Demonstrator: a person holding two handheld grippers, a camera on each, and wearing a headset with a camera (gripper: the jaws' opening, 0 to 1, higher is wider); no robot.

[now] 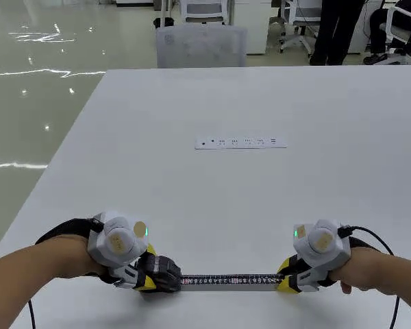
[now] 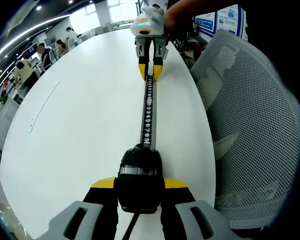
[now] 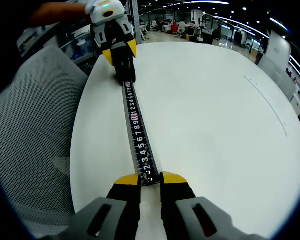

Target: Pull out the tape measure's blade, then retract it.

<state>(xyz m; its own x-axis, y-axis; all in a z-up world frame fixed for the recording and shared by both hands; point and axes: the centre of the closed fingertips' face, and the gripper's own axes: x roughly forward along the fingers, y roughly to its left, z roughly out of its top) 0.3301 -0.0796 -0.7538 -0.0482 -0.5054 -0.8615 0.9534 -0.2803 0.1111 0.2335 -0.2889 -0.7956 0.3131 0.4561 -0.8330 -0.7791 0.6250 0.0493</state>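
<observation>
1. Seen from the head view, the left gripper [image 1: 147,275] is low at the near left edge of the white table [image 1: 274,103]. A bare forearm comes in behind it from the near left.
2. Its jaws are clamped on the black tape measure case [image 1: 164,274], one on each side. The case rests on the table with its mouth turned to the right.
3. The right gripper [image 1: 288,282] is at the near right, about level with the left one, and points back toward it.
4. Its yellow tips are pinched on the free end of the blade [image 1: 229,279].
5. The blade is pulled out and lies straight and flat along the near edge of the table, between the two grippers, with its numbers facing up.
6. A black cable [image 1: 380,241] loops away from the right gripper.
7. A flat white socket strip [image 1: 240,142] lies in the middle of the table, well apart from the blade on the far side.
8. A grey chair [image 1: 201,45] stands past the far edge of the table.
9. In the left gripper view, a mesh chair [image 2: 255,125] is just beside the near edge of the table.
</observation>
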